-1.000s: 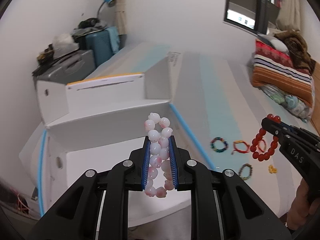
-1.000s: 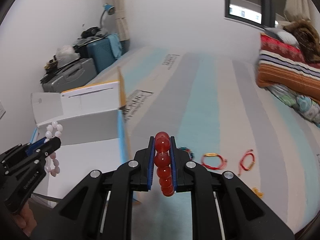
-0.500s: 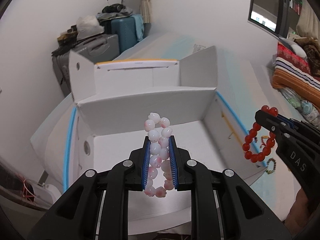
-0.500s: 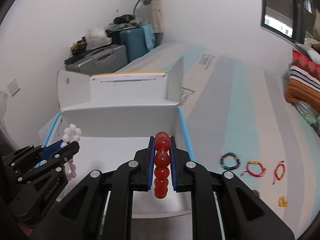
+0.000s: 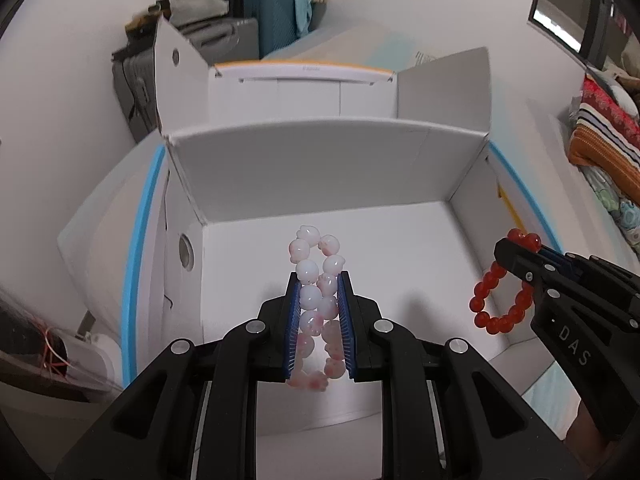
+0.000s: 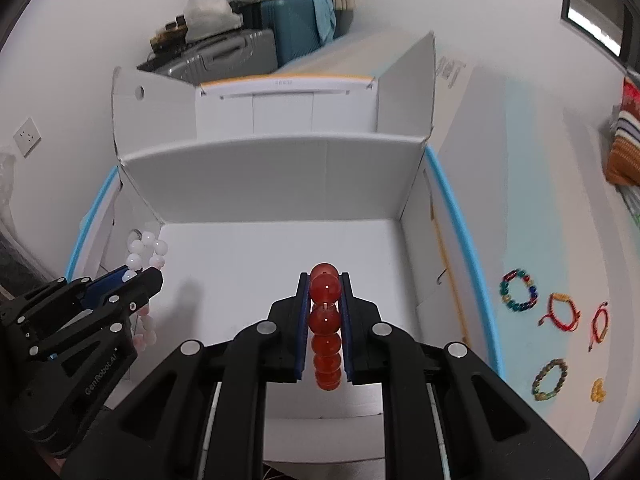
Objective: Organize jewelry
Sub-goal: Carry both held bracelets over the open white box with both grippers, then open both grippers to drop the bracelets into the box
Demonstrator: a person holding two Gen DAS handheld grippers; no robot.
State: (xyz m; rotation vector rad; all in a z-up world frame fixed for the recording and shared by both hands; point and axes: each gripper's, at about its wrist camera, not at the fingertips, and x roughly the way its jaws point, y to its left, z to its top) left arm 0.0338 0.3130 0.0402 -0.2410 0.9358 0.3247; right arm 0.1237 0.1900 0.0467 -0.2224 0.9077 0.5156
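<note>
The pale pink bracelet of rounded carved beads [image 5: 316, 308] is clenched between the blue-padded fingers [image 5: 293, 332] of the left gripper [image 5: 318, 280], its top loop standing up past the fingertips toward 12 o'clock and its lower beads hanging behind the pads. It hangs over the white floor of the open white cardboard box [image 5: 328, 164]. From the right wrist camera the same bracelet [image 6: 145, 254] shows at 9 o'clock, poking above the left gripper [image 6: 136, 278] near the box's left wall.

The red bracelet of large glossy round beads [image 6: 326, 328] is pinched edge-on in the right gripper [image 6: 325, 280], whose fingers [image 6: 303, 324] are closed tight on the strand; one bead rises above the tips. It too hangs over the box floor. In the left wrist view this red bracelet [image 5: 502, 284] dangles as an open ring from the right gripper [image 5: 516, 258] at 3 o'clock, close to the box's right wall.

The box [image 6: 272, 176] has its flaps raised and sits on a bed with a pale blue and grey striped sheet [image 6: 532, 184]. At 3 to 4 o'clock on that sheet lie a multicoloured bead bracelet [image 6: 518, 290], a red and yellow cord bracelet [image 6: 560, 312], a thin red cord bracelet [image 6: 599, 320], a brown-green bead bracelet [image 6: 550, 379] and a small yellow trinket [image 6: 597, 390], all apart from one another. At 12 o'clock, behind the box, stand a teal suitcase [image 6: 298, 24] and a grey suitcase [image 6: 224, 54].
</note>
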